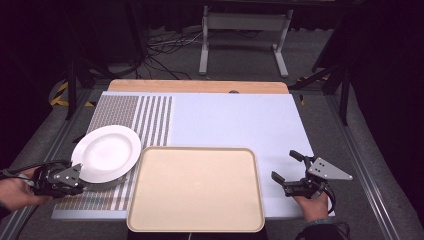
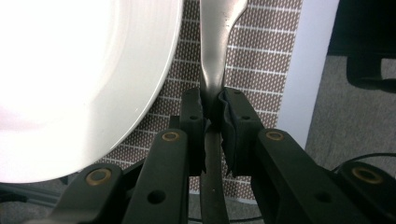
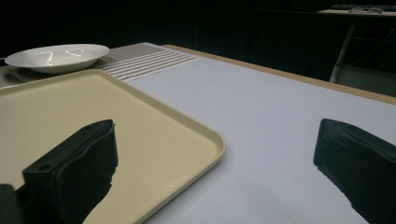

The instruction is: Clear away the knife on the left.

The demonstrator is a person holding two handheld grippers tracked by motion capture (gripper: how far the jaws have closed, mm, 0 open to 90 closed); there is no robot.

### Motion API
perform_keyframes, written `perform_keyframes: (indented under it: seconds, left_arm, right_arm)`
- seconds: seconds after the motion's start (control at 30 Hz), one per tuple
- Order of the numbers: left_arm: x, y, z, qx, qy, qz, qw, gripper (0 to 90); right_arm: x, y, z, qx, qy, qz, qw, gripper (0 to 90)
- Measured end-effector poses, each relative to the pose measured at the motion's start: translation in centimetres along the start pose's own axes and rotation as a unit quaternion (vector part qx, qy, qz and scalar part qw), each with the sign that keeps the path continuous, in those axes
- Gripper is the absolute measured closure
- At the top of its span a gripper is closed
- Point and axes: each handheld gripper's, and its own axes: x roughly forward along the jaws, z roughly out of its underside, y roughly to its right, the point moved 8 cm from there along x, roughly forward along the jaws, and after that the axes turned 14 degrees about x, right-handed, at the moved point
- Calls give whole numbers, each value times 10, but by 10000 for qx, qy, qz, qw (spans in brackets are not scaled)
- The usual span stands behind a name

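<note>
— Pale blue covering lies over most of the table, with bare wood showing along the far edge. What do we record on it, largest first?

— We note a beige tray at the near edge, centred, nothing lying in it. To its left a striped brown-and-white placemat runs toward the far side, and a white plate rests on that mat, just beside the tray's far left corner.

— And the metal piece?

— We see a piece of silver cutlery beside the plate's rim, above the mat. Its narrow neck is gripped; the end widens toward the top of the left gripper view, where it is cut off, so we cannot tell spoon from fork.

— State of the left gripper?

— Its jaws are clamped on the cutlery's handle, pads pressed against both sides. In the high view it sits at the near left, by the plate's near edge.

— The right gripper?

— Jaws stand wide apart, nothing between them. It sits over the blue covering, just right of the tray, well apart from the plate.
</note>
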Motion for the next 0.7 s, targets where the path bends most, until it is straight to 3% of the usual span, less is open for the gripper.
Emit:
perform_keyframes:
  seconds: [0.13,0.17,0.23,0.5,0.7]
  left_arm:
    - [-7,-2,-6,-9,115,-32,9999,801]
    - [-12,-4,-10,4,239,-47,9997,801]
    - [-18,-6,-15,-163,424,-70,9989,800]
    - [-34,-16,-30,-411,746,-166,9962,800]
    - [-44,-26,-45,-863,1003,-173,9911,800]
  right_arm:
    - [0,0,0,28,8,4,10000,9]
    - [0,1,0,32,8,15,10000,9]
    - [-1,1,-1,34,17,7,10000,9]
    - [-3,2,-2,39,56,33,10000,9]
    - [-4,3,-3,46,68,42,10000,9]
